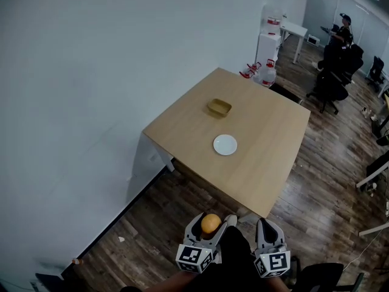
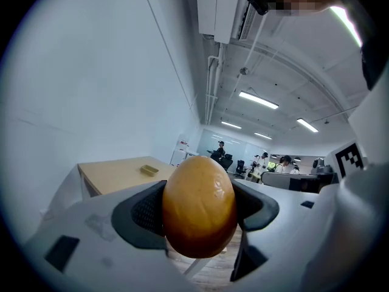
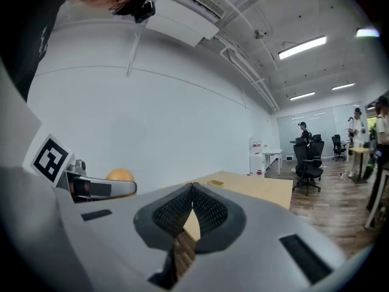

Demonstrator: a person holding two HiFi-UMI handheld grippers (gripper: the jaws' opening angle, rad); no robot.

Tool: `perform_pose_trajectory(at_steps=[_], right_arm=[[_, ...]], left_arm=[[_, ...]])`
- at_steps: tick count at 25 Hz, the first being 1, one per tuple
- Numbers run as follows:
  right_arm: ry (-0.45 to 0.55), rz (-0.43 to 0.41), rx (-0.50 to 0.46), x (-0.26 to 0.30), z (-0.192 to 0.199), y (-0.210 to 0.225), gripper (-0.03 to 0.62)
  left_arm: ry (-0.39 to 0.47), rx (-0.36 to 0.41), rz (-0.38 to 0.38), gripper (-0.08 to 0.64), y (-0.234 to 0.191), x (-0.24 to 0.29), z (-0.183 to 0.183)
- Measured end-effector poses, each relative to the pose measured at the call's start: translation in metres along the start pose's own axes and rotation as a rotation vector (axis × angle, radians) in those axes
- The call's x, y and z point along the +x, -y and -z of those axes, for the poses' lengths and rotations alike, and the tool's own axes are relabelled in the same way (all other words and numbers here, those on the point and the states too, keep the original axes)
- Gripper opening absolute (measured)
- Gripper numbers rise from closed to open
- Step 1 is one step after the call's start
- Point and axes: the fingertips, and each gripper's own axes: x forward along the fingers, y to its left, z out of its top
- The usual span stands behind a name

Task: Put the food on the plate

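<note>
My left gripper (image 1: 209, 225) is shut on an orange, egg-shaped piece of food (image 1: 210, 223), held low in front of me, well short of the table. In the left gripper view the food (image 2: 199, 205) fills the space between the dark pads. My right gripper (image 1: 269, 233) hangs beside it, shut with nothing in it; its pads (image 3: 209, 210) meet. The food (image 3: 120, 176) shows at the left of the right gripper view. A small white plate (image 1: 225, 145) lies on the wooden table (image 1: 267, 126), with a shallow yellow dish (image 1: 219, 107) behind it.
The table stands against a white wall at its left. Water bottles (image 1: 265, 73) and a white dispenser (image 1: 268, 44) stand past its far corner. Office chairs (image 1: 331, 84) and people are at the far right. The floor is dark wood.
</note>
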Motion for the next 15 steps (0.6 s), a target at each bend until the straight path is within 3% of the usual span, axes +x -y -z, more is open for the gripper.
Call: perform_pose_trajectory(at_steps=[15], right_arm=[[0.015,-0.088,0.042,0.136,-0.025,0.068,0.060]], left_arm=[[-0.089,0.042,-0.065,0.310,-0.064,0.141,-0.005]])
